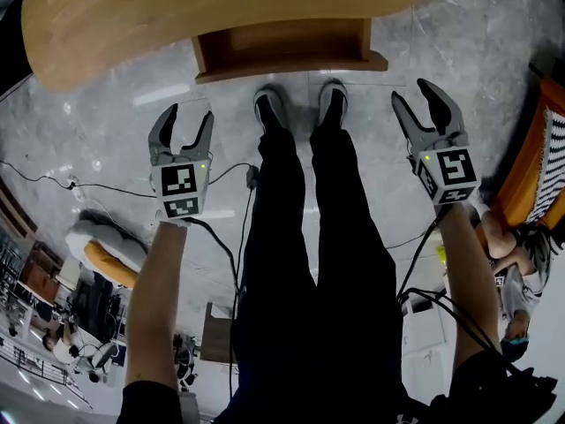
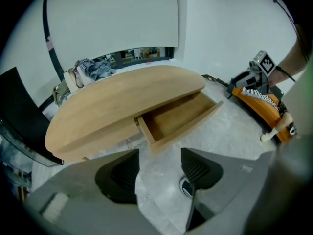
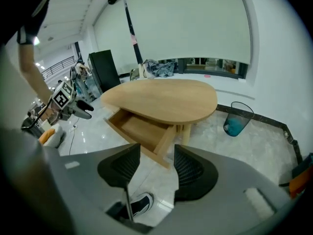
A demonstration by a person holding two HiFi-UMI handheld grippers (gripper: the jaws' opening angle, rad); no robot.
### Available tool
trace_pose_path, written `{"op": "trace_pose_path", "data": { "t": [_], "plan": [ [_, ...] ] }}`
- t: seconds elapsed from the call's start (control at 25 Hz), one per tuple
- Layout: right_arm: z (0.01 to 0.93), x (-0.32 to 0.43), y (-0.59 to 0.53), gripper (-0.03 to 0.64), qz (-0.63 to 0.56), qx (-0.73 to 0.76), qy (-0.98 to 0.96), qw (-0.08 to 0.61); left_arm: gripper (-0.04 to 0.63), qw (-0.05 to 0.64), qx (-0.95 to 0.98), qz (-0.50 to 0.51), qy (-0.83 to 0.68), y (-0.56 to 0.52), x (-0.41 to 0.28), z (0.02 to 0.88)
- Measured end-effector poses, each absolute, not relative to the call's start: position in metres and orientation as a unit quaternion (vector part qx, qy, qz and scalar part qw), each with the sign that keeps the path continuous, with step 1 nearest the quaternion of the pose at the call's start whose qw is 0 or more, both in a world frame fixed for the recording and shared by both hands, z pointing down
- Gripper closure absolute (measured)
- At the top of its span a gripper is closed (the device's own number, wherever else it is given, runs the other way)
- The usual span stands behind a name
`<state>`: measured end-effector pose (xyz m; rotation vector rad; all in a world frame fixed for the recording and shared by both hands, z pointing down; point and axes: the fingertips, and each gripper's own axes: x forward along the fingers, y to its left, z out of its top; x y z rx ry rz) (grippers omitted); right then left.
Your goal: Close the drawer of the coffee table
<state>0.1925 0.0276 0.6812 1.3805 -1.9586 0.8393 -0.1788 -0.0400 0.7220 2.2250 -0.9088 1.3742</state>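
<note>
The drawer (image 1: 287,49) sticks out from under the round wooden table (image 1: 177,16). It is open and has nothing in it. It sits right in front of the person's two shoes (image 1: 269,109) on the shiny gray floor (image 1: 106,113).

The left gripper (image 1: 190,117) hangs beside the left leg, near the drawer but not touching it. Its jaws are wide apart, with only floor showing between them.

The right gripper (image 1: 410,94) hangs beside the right leg. Its jaws are wide apart too, and it holds nothing.
</note>
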Motion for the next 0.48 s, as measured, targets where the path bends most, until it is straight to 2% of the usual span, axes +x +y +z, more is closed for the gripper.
{"op": "trace_pose_path", "data": {
  "t": [0.16, 0.24, 0.48],
  "plan": [
    [0.73, 0.192, 0.038, 0.4, 0.316, 0.496, -0.737, 0.333, 0.316, 0.191, 0.783, 0.501, -0.316, -0.031, -0.183, 0.755],
    [0.75, 0.196, 0.047, 0.448, 0.324, 0.484, -0.733, 0.351, 0.322, 0.2, 0.78, 0.503, -0.314, -0.03, -0.182, 0.769],
    [0.79, 0.195, 0.051, 0.436, 0.32, 0.469, -0.732, 0.377, 0.333, 0.18, 0.778, 0.52, -0.304, -0.041, -0.182, 0.797]
  ]
}}
